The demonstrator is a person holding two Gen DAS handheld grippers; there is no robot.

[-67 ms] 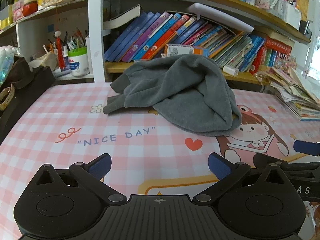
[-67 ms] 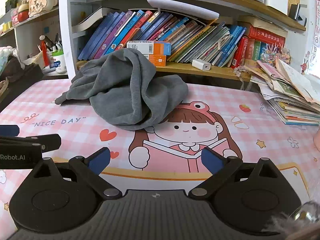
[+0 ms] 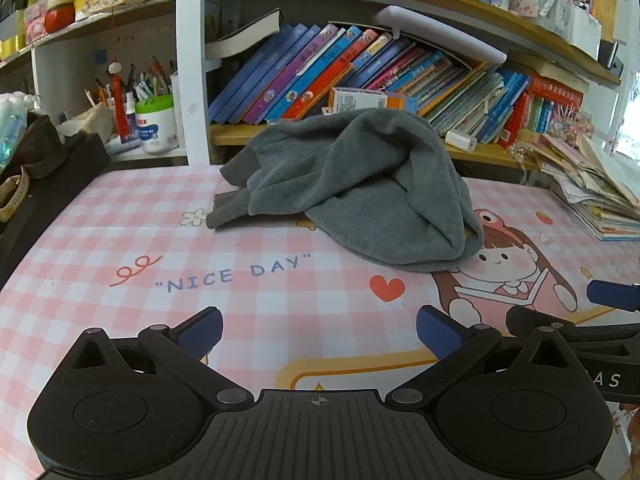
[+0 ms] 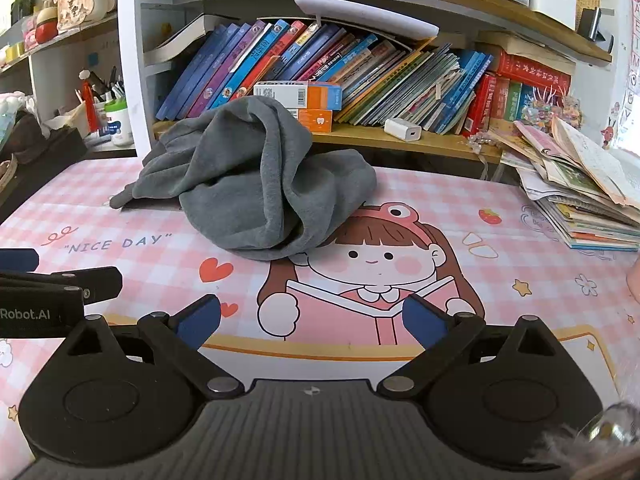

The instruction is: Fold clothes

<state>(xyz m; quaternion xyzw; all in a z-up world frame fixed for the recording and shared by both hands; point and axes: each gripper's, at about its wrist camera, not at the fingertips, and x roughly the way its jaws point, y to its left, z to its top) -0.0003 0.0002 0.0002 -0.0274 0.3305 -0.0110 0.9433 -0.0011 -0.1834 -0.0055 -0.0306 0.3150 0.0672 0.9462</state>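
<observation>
Both tongs are spread apart and empty: left tongs (image 3: pixel 318 330) and right tongs (image 4: pixel 310 320) hover side by side over the near edge of the desk (image 3: pixel 100 240), well short of the cloth.

The grey sweatshirt (image 3: pixel 360 188) sits bunched in a heap toward the far edge of the desk, centre-left, close to the shelf of books (image 3: pixel 360 68). One cuffed sleeve (image 3: pixel 228 210) trails out flat toward the left side.

Risks, as judged:
- The heap is several layers deep, so a pinch could take more than one layer and drag the whole lump instead of opening it.
- No hem or shoulder seam is clearly exposed; a wrong grab point would give a twisted spread.
- The desk cover looks like smooth, glossy printed vinyl, so the cloth will likely slide rather than stay anchored when pulled.
- A lift at the far edge could snag the small boxes (image 4: pixel 298 94) or the paper pile (image 4: pixel 580 192) at the right edge.

Fabric reads as thick matte fleece, soft rounded folds, ribbed cuff. The fingertips (image 3: pixel 200 332) carry blue ridged pads.
</observation>
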